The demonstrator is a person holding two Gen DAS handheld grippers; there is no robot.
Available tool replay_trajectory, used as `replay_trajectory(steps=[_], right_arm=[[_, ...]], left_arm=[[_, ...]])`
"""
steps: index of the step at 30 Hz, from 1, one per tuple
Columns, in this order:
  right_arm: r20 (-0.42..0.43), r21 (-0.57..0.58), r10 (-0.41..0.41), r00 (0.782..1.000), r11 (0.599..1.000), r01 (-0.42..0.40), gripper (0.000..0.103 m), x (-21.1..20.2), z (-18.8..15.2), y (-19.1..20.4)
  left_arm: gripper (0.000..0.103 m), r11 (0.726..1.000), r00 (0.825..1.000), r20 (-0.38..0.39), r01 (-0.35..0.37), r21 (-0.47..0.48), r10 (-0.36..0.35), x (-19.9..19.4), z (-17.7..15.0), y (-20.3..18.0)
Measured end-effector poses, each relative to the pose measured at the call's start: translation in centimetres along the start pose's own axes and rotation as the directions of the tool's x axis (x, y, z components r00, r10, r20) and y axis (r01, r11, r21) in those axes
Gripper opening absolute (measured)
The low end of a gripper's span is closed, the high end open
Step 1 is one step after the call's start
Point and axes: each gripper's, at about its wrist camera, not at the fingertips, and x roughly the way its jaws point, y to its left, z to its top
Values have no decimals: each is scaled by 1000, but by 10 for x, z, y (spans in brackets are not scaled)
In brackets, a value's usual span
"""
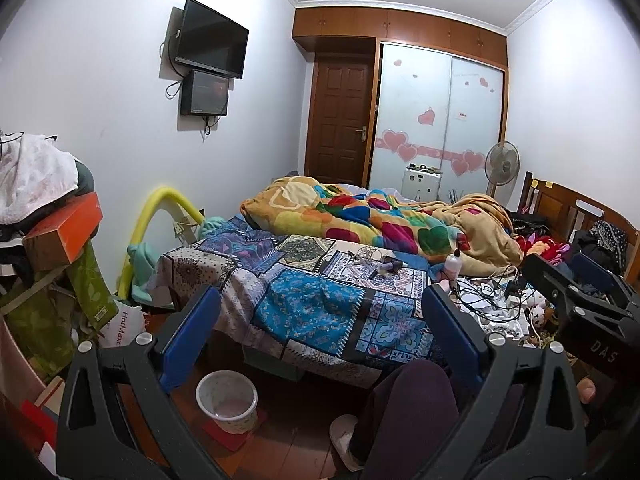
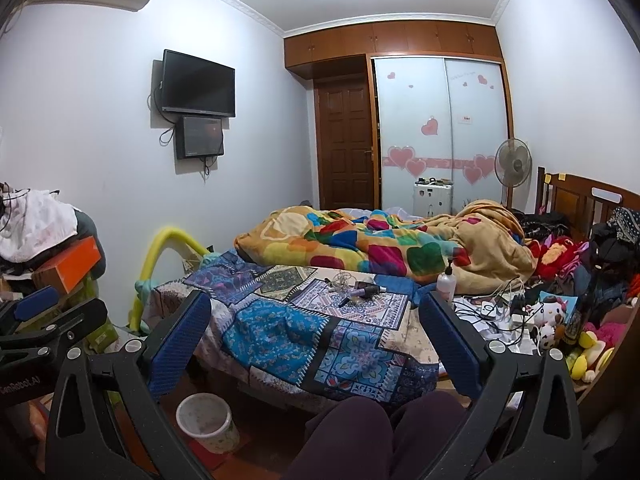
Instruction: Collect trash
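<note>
Plainly, nothing is collected yet. The left gripper point(image 1: 320, 340) and right gripper point(image 2: 316, 340) gape wide and empty. The bin point(image 1: 227, 400) waits near the bed point(image 1: 320, 304), likely for reach.

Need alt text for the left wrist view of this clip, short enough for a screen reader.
The open left gripper faces a cluttered bed with a patchwork cover, holding nothing. A small white waste bin stands on the floor below, and the right gripper shows at the right edge.

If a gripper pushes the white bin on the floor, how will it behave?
The white bin looks like thin plastic and nearly empty, so probably light and easy to slide or tip. It stands partly on a red mat, which may shift along.
</note>
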Motion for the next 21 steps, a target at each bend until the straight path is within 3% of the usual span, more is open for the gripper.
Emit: replay_trajectory(steps=[21], right_arm=[[0,-10,1,1000,1000,-1,103,-1,2,1]], left_arm=[[101,1000,1000,-1,-6,-5,6,0,-5,2]])
